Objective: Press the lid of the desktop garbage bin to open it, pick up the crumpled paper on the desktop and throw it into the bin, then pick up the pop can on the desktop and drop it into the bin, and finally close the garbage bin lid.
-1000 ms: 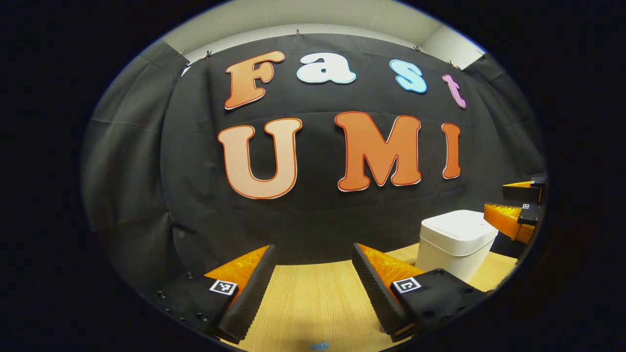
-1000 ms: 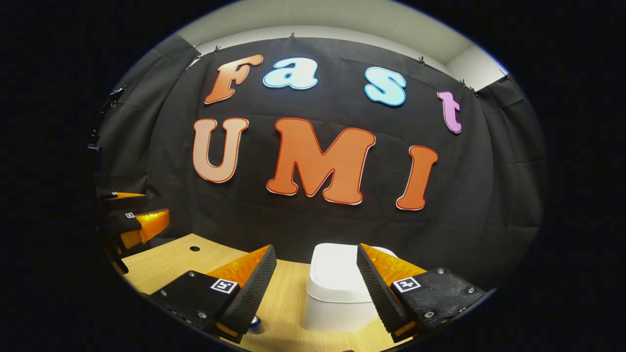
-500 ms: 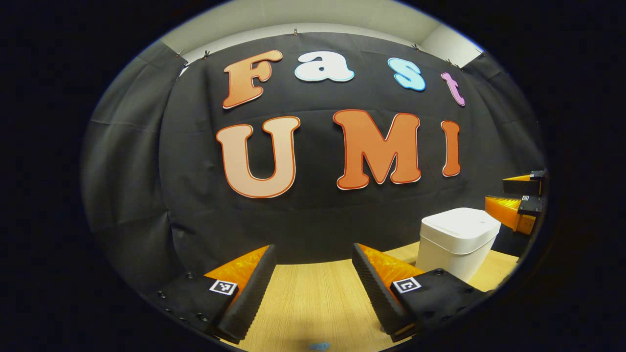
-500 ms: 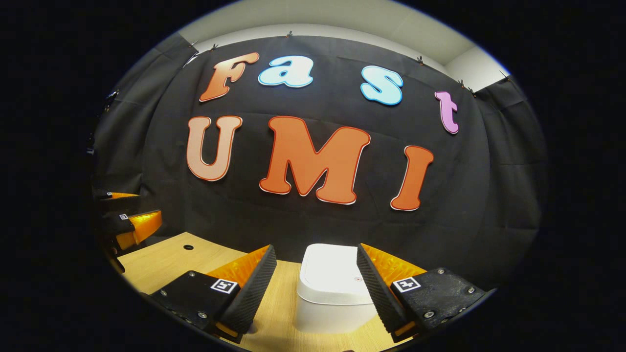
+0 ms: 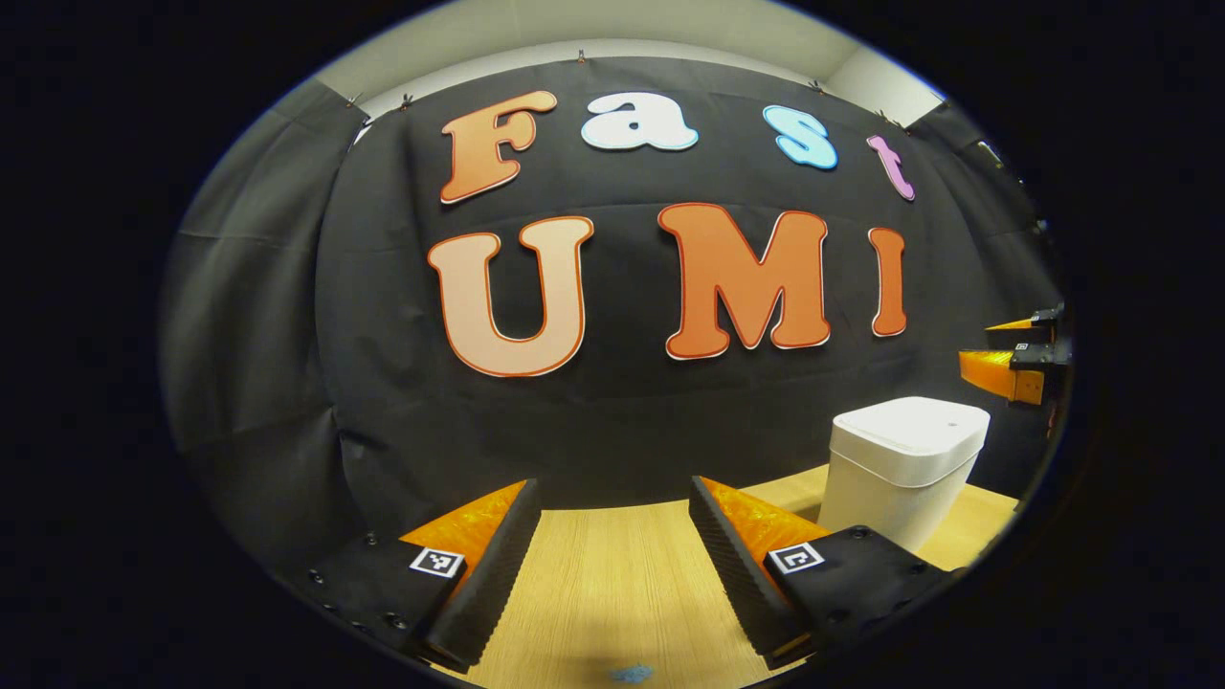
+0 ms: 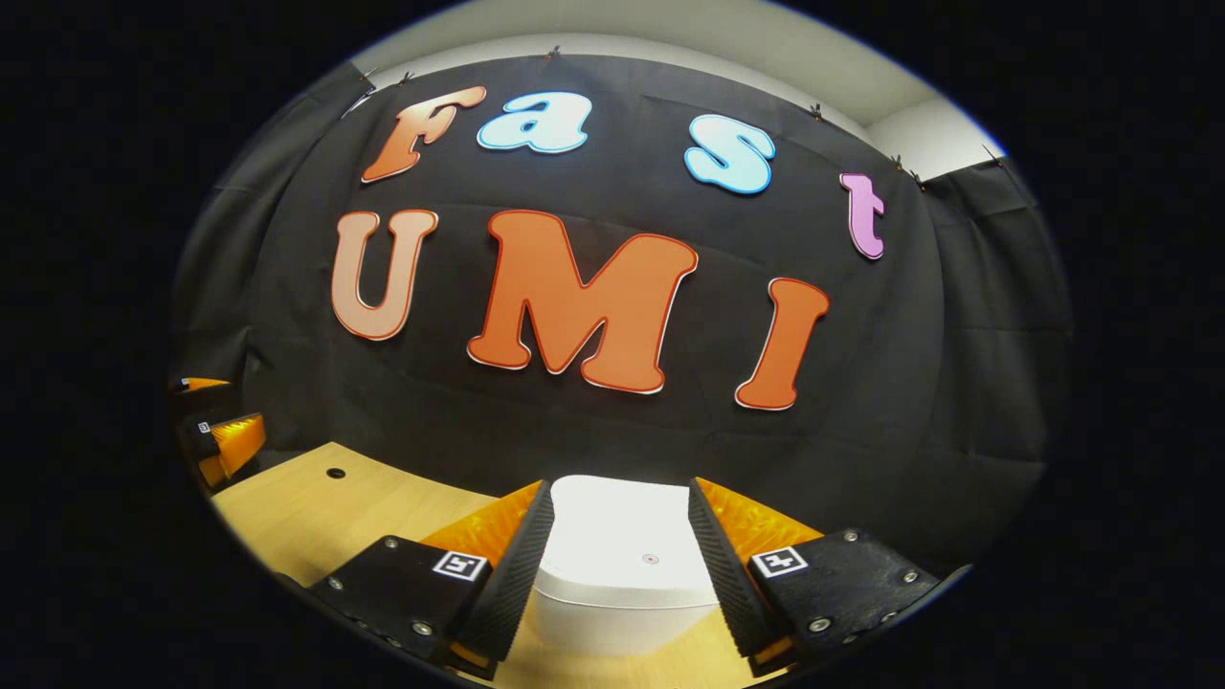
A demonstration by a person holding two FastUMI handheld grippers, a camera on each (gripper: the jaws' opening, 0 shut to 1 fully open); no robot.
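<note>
- My right gripper (image 6: 617,565) hovers over the bin (image 6: 622,574), fingers apart, its closed lid (image 6: 622,541) framed between them.
- Left gripper (image 5: 612,565), fingers apart, over the tabletop (image 5: 612,593), left of the bin.

The left gripper view looks low and level across the wooden worktop (image 5: 612,565) toward the black cloth wall (image 5: 622,421), with the white garbage bin (image 5: 900,469) off to its right, a little way ahead. The right gripper view sits higher and much closer to that bin (image 6: 622,574) — it looks slightly down onto the closed lid (image 6: 622,545), facing the same wall (image 6: 622,431). Both views share the bin, the worktop (image 6: 325,507) and the wall, and each catches the other gripper at its edge — the right gripper (image 5: 1019,359) at far right, the left gripper (image 6: 215,431) at far left.
</note>
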